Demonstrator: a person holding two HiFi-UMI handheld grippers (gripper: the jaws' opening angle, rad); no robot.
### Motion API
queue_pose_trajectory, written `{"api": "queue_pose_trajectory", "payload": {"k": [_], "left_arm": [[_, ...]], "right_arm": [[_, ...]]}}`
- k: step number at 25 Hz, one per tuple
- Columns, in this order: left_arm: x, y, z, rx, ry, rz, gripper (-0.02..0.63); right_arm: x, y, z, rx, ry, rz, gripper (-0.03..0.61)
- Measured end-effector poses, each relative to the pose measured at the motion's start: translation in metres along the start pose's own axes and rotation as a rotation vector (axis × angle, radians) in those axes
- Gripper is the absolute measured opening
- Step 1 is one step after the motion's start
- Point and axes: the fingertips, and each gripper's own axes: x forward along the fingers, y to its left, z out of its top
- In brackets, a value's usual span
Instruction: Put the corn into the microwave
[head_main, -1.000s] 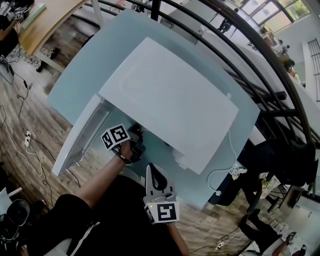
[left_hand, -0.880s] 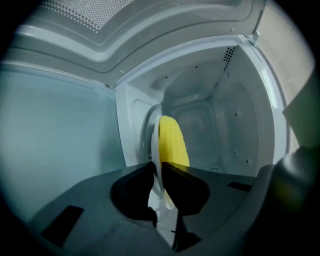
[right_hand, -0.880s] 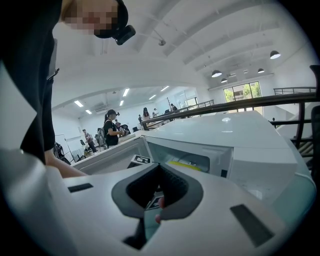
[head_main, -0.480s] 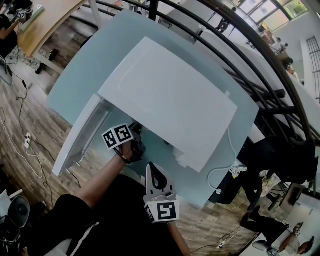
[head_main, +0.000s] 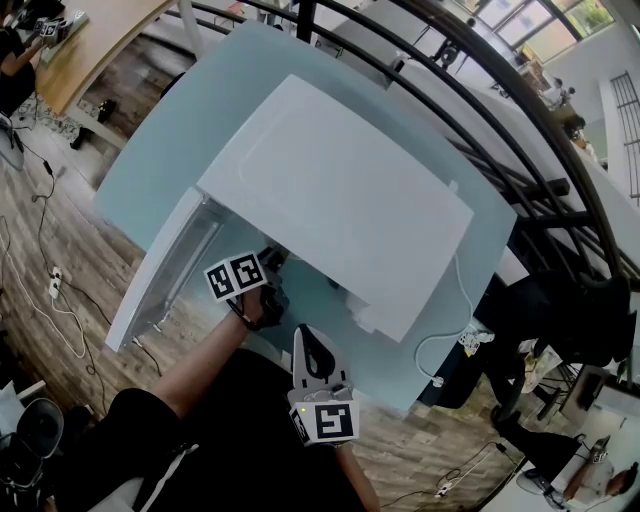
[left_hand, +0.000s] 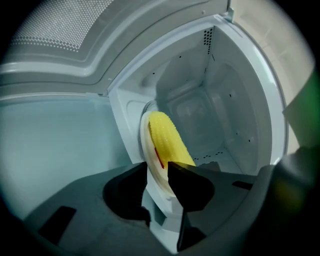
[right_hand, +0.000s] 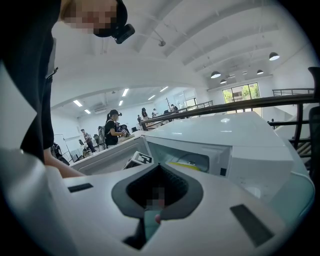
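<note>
Opening just now, my left gripper (left_hand: 157, 169) has its 2 dark jaws apart, straddling the white plate (left_hand: 144, 150) rim without pinching it. Bumpy yellow corn (left_hand: 167, 140) lies on it inside the smooth white microwave (left_hand: 240, 110), its lower end hidden behind 1 jaw. Right gripper (right_hand: 156, 216): jaws together, empty.

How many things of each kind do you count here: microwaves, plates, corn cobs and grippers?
microwave: 1
plate: 1
corn cob: 1
grippers: 2, the left gripper and the right gripper
Total: 5
</note>
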Motion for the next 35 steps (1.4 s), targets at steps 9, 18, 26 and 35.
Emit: {"api": "queue_pose_trajectory", "payload": {"k": [9,18,26,35], "left_arm": [[-0.013,0.0,-0.014,-0.002,-0.008,0.023,0.099],[-0.008,0.001,-0.01,-0.003,-0.019,0.03,0.06],[-0.001,0.001,-0.008,0.005,-0.018,0.038,0.06],[0.008,-0.005,-0.002,0.076,-0.022,0.021,0.061]], "right_arm": [[-0.006,-0.001,-0.001,-0.003,-0.001,-0.021,0.009],[-0.008,-0.001,-0.004,0.005,0.0,-0.033,0.009],[-0.009,-0.004,-0.005,0.019,0.0,-0.054,0.009],[-0.009,-0.001,-0.007,0.017,-0.001,-0.048,0.009]]}}
